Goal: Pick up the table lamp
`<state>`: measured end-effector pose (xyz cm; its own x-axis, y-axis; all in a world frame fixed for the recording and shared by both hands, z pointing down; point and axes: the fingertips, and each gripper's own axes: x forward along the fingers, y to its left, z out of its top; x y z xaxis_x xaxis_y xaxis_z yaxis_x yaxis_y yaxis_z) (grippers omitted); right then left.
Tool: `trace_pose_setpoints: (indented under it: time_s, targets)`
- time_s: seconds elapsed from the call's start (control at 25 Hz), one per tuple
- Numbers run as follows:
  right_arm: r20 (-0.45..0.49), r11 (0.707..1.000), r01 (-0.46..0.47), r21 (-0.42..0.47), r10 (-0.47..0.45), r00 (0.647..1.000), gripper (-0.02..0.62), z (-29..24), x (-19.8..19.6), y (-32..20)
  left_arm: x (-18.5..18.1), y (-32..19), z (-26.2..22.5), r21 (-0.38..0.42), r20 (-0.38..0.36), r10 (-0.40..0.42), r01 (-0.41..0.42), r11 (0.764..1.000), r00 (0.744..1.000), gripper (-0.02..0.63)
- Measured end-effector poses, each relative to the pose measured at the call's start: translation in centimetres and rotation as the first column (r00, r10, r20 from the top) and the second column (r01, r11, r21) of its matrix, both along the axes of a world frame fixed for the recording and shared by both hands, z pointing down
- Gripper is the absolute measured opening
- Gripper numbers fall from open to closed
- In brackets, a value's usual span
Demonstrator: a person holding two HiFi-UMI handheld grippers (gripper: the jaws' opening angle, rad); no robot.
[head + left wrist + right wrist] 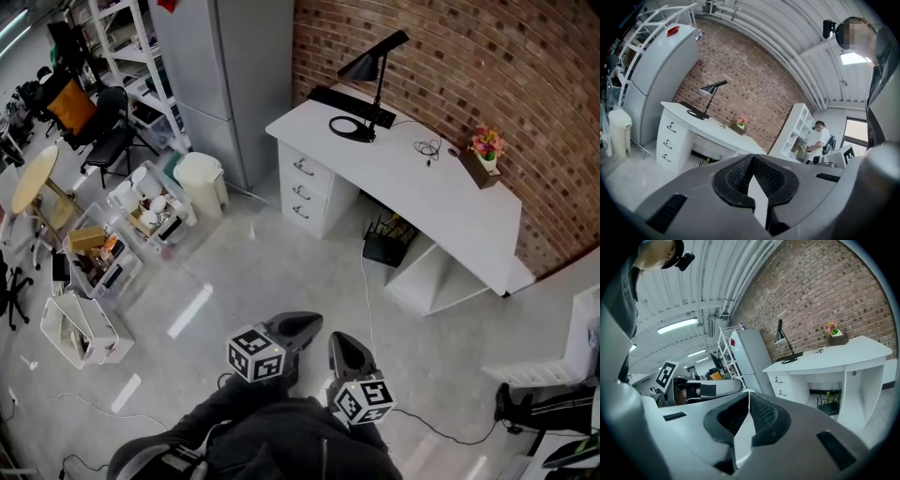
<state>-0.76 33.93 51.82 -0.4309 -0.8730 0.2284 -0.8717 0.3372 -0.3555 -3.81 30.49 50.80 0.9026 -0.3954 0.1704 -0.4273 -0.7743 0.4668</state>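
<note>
A black table lamp (367,89) with a ring base and a cone shade stands on the left end of a white desk (441,202) against the brick wall. The left gripper view has the lamp (707,97) far off, and so does the right gripper view, where the lamp (783,344) is small. My left gripper (307,325) and right gripper (342,349) hang over the floor, well short of the desk. Both are shut with nothing between the jaws.
On the desk lie a black keyboard (352,105), a coiled cable (428,147) and a flower pot (485,154). A grey cabinet (230,66), a white bin (201,184) and crates (112,248) stand at the left. A router (390,247) sits under the desk. Another person (820,139) stands far off.
</note>
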Motion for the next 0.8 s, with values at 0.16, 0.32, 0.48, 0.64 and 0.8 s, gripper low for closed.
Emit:
trace_pose_setpoints:
  time_s: [0.16,0.32,0.48,0.64,0.8]
  targets:
    - [-0.015,1.0,-0.015,0.0,0.015,1.0,0.012,-1.0,1.3,-4.4,1.5,-4.2,-0.9,0.0,-0.012,0.019,-0.019,1.0,1.0,0.002]
    - [-0.034,1.0,-0.017,-0.007,0.016,0.999,0.012,-1.1,1.9,-8.0,2.2,-7.8,-1.3,-0.004,-0.016,0.029,-0.029,1.0,0.999,0.002]
    - [-0.039,1.0,-0.014,-0.015,0.014,0.999,0.012,-1.4,1.5,-10.9,2.0,-10.9,-1.8,0.006,-0.012,0.04,-0.04,0.999,0.999,0.002]
    - [-0.048,1.0,-0.016,-0.018,0.016,0.999,0.012,-1.5,0.9,-13.6,1.7,-13.4,-2.2,0.019,-0.015,0.058,-0.058,0.998,0.998,0.002]
    - [-0.061,1.0,-0.02,-0.009,0.019,0.998,0.012,-1.7,0.5,-16.2,1.5,-15.8,-2.2,0.027,-0.015,0.069,-0.068,0.997,0.998,0.002]
